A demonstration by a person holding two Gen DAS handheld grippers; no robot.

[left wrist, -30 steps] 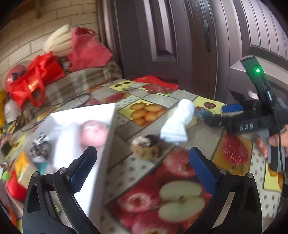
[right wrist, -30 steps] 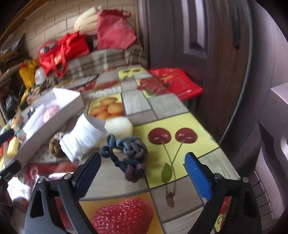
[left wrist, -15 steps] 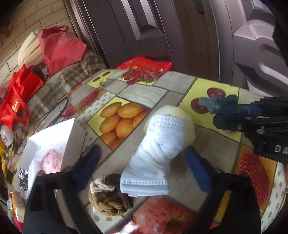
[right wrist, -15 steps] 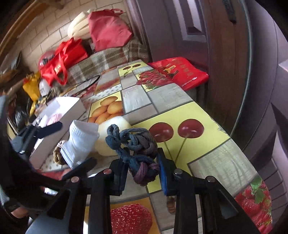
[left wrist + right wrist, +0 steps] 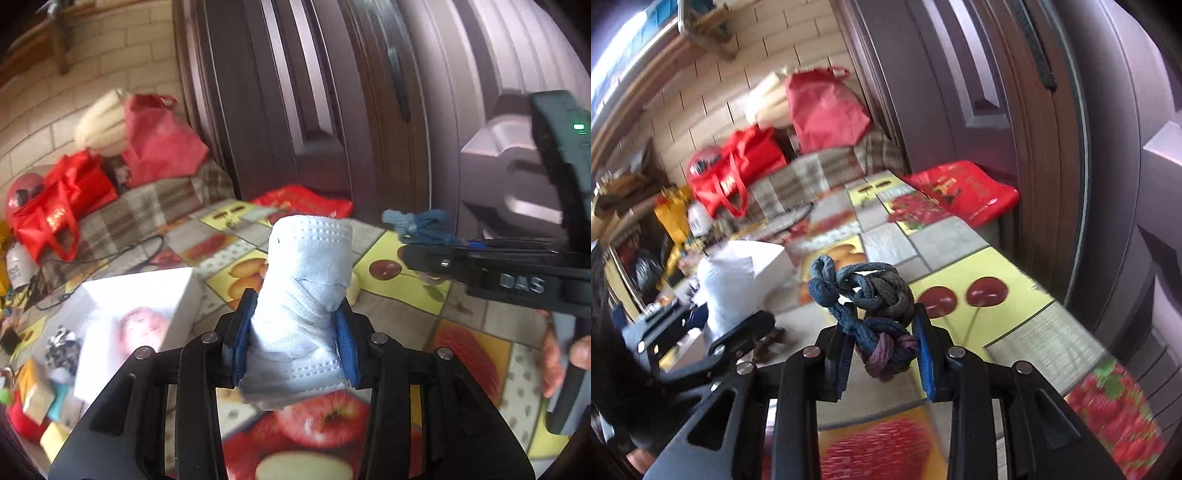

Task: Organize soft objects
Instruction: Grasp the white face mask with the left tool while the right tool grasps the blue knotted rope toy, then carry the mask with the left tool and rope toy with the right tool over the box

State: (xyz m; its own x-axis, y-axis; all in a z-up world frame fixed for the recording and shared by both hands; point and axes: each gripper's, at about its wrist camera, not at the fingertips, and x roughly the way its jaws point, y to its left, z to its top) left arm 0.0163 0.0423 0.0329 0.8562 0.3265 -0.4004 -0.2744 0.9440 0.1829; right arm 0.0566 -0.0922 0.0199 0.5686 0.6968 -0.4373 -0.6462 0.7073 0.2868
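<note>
A rolled bundle of pale blue face masks (image 5: 306,266) stands between the blue pads of my left gripper (image 5: 295,325). Its jaws are closing and the pads press into the bundle's sides, above the fruit-print tablecloth (image 5: 399,306). My right gripper (image 5: 882,350) is shut on a knotted blue and purple rope (image 5: 871,291), held above the cherry square. From the left wrist view the rope (image 5: 421,225) sticks out of the right gripper (image 5: 410,254) at the right. An open white box (image 5: 147,291) with a pink soft thing inside lies to the left.
A pale yellow soft lump (image 5: 354,286) sits behind the masks. Red bags (image 5: 738,181) and a plaid cloth (image 5: 812,173) pile up at the far end. A flat red bag (image 5: 964,192) lies by the dark door (image 5: 960,92). Small clutter (image 5: 37,391) fills the left edge. A hand (image 5: 554,354) holds the right gripper.
My left gripper moved in on the mask bundle and closed around it. My right gripper shut on the blue rope and raised it off the table.
</note>
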